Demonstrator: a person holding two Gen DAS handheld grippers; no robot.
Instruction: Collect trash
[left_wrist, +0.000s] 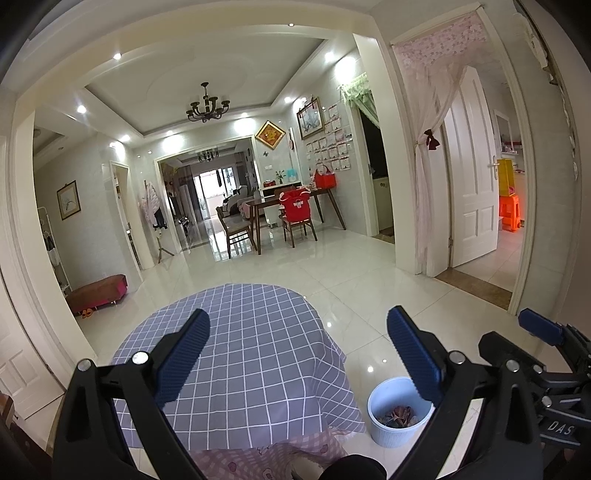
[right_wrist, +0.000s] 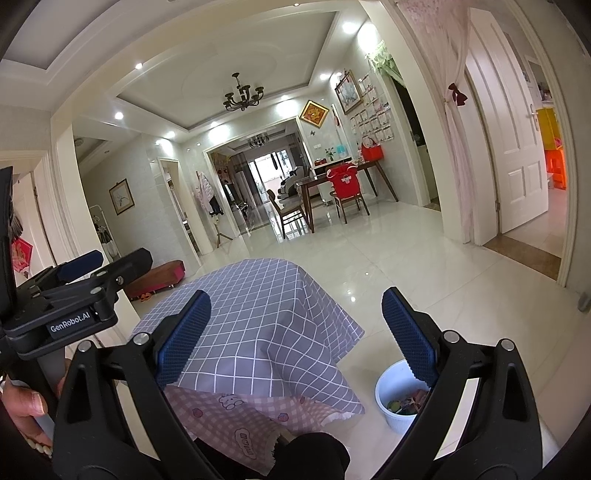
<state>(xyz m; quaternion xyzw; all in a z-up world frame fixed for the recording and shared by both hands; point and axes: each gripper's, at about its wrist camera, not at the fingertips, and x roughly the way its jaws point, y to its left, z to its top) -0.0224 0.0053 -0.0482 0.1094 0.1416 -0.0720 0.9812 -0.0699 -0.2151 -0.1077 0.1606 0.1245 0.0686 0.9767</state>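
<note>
A white ribbed bin (left_wrist: 388, 424) stands on the floor to the right of a small table and holds crumpled wrappers (left_wrist: 397, 415). The right wrist view shows the same bin (right_wrist: 391, 387) with colourful scraps (right_wrist: 404, 402) inside. My left gripper (left_wrist: 299, 317) hangs open above the table's grey checked cloth (left_wrist: 258, 350), holding nothing. My right gripper (right_wrist: 297, 297) is also open and empty, above the cloth (right_wrist: 266, 314) and left of the bin. No loose trash shows on the cloth.
A pink patterned cloth (right_wrist: 229, 410) hangs under the grey one. A dark knee (right_wrist: 317, 450) sits at the bottom. Glossy white floor tiles (left_wrist: 369, 273) stretch ahead to a dining table with chairs (left_wrist: 291, 206). There is a low red bench (left_wrist: 98, 291) at left and an open white door (left_wrist: 472, 177) at right.
</note>
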